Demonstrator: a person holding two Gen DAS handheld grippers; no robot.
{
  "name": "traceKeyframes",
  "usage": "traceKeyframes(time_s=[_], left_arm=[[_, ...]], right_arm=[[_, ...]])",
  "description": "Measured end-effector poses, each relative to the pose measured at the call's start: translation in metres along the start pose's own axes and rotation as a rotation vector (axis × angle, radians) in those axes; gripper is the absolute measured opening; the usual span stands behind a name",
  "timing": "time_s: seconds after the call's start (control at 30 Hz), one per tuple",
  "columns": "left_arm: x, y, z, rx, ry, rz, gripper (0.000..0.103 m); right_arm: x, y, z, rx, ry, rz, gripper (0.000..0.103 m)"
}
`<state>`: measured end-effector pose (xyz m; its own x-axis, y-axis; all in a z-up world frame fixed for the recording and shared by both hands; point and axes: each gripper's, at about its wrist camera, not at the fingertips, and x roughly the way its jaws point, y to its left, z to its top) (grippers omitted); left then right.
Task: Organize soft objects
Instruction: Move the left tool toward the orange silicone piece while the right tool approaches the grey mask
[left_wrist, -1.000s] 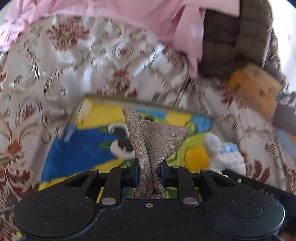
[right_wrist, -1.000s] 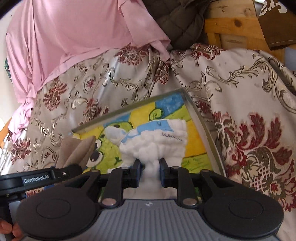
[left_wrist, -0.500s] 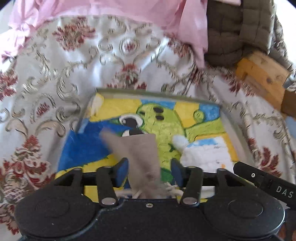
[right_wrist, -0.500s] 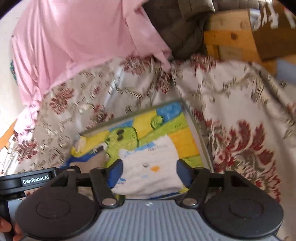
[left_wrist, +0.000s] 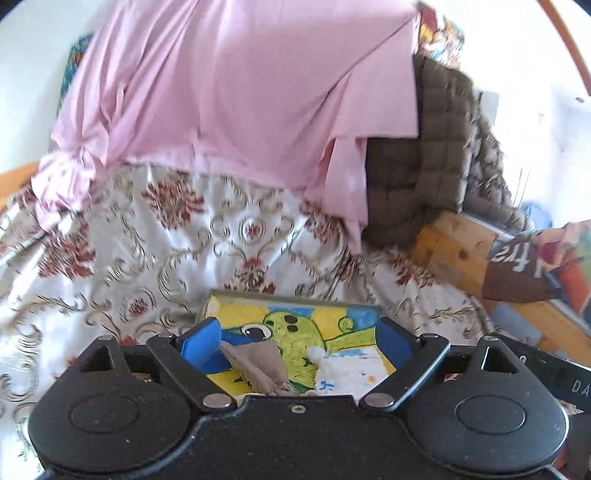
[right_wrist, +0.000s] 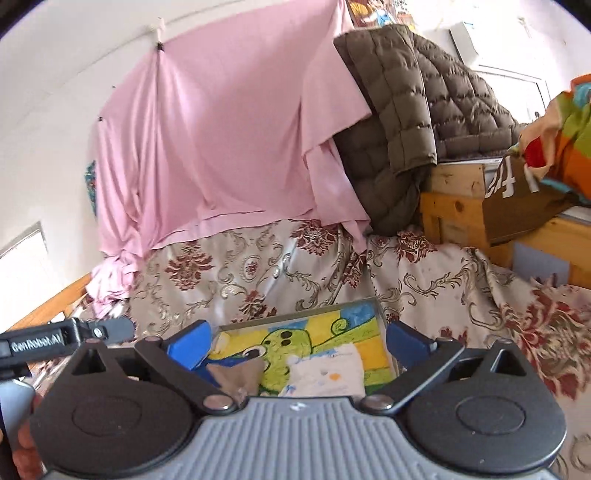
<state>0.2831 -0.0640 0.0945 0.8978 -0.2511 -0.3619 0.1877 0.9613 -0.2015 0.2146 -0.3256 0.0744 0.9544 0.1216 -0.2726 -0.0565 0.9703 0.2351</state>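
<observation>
A flat box with a cartoon frog picture (left_wrist: 291, 326) (right_wrist: 310, 332) lies on the floral bedspread. On it rest a grey-brown cloth (left_wrist: 258, 363) (right_wrist: 236, 374) at the left and a white fluffy towel (left_wrist: 347, 371) (right_wrist: 325, 373) at the right. My left gripper (left_wrist: 295, 339) hangs above the box, its jaws still opening, blue pads wide apart and clear of the cloth below. My right gripper (right_wrist: 297, 341) is likewise raised over the box with its jaws opening, touching nothing.
The floral bedspread (left_wrist: 147, 266) (right_wrist: 461, 291) surrounds the box. A pink sheet (left_wrist: 229, 96) (right_wrist: 221, 140) hangs behind, with a brown quilted jacket (left_wrist: 424, 162) (right_wrist: 413, 110) on a wooden frame (left_wrist: 454, 247) (right_wrist: 454, 206). Colourful fabric (right_wrist: 557, 122) lies at the right.
Both grippers opened and let go: the grey-brown cloth and the white towel dropped onto the frog box. Both grippers then rose and pulled back, so the box looks smaller and lower.
</observation>
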Motion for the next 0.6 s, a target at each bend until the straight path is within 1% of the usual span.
traceKeyframes(time_s=[0.03, 0.07, 0.13, 0.23, 0.37, 0.47, 0.53, 0.6], left_arm=[[-0.011, -0.001, -0.002, 0.007, -0.011, -0.003, 0.093], [-0.022, -0.001, -0.006, 0.010, -0.024, -0.004, 0.097], [-0.048, -0.001, -0.016, 0.005, -0.055, 0.001, 0.101], [-0.077, -0.001, -0.030, 0.010, -0.075, -0.009, 0.101], [-0.113, -0.001, -0.050, 0.023, -0.101, -0.001, 0.102], [-0.139, 0.002, -0.063, 0.033, -0.116, 0.009, 0.102], [-0.154, 0.005, -0.071, 0.028, -0.113, 0.012, 0.102], [-0.167, 0.008, -0.080, 0.026, -0.107, 0.014, 0.102]], right_arm=[[-0.010, 0.002, -0.004, -0.006, -0.005, -0.004, 0.103], [-0.020, 0.004, -0.008, -0.008, -0.013, -0.005, 0.103], [-0.037, 0.009, -0.016, -0.014, -0.033, -0.003, 0.103], [-0.062, 0.017, -0.027, -0.024, -0.069, -0.008, 0.103], [-0.097, 0.028, -0.039, -0.035, -0.117, -0.022, 0.103], [-0.124, 0.034, -0.051, -0.052, -0.152, -0.057, 0.103], [-0.139, 0.035, -0.060, -0.059, -0.148, -0.084, 0.103], [-0.147, 0.034, -0.066, -0.056, -0.126, -0.103, 0.103]])
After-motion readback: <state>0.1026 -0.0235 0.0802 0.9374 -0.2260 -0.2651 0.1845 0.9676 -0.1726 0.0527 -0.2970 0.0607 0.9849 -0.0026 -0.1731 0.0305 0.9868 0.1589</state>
